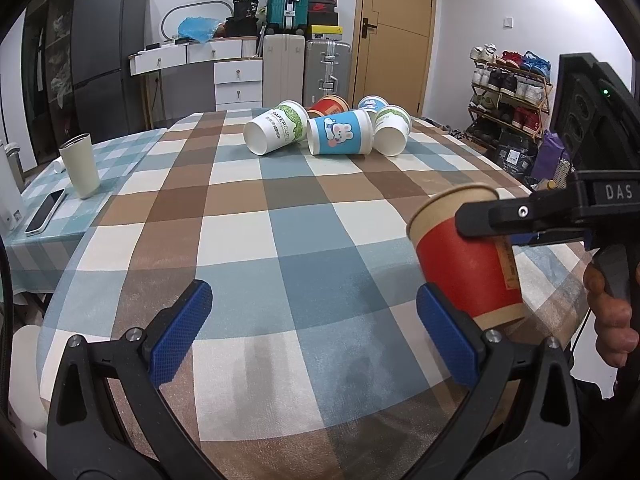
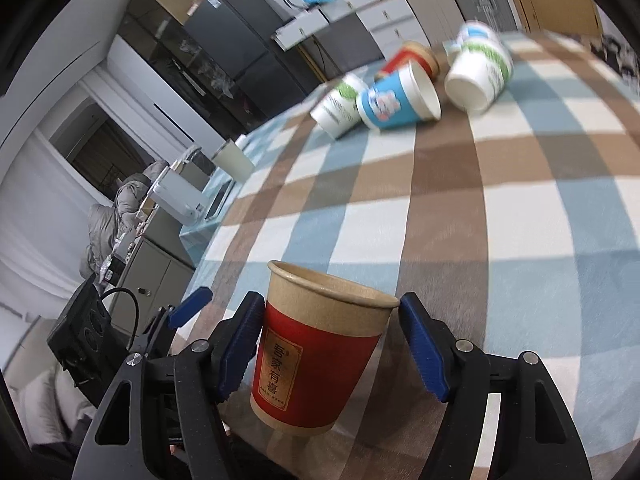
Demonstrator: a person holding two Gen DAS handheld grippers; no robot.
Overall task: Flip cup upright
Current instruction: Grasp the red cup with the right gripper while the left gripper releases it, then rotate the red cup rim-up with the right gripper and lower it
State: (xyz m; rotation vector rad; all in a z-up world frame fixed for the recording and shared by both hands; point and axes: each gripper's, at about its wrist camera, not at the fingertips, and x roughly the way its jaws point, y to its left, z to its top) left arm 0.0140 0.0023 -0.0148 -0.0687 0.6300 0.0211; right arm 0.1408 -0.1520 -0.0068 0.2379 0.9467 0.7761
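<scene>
A red paper cup with a brown rim stands mouth up, a little tilted, between the fingers of my right gripper. The left pad touches its side; the right pad stands a small gap off its rim, so the jaws are open. In the left wrist view the same cup is at the right, with the right gripper's finger across it. My left gripper is open and empty over the checked tablecloth, just left of the cup.
Several paper cups lie on their sides at the far end: a white and green one, a blue one, a red one and more behind. A beige tumbler and a phone sit at the left.
</scene>
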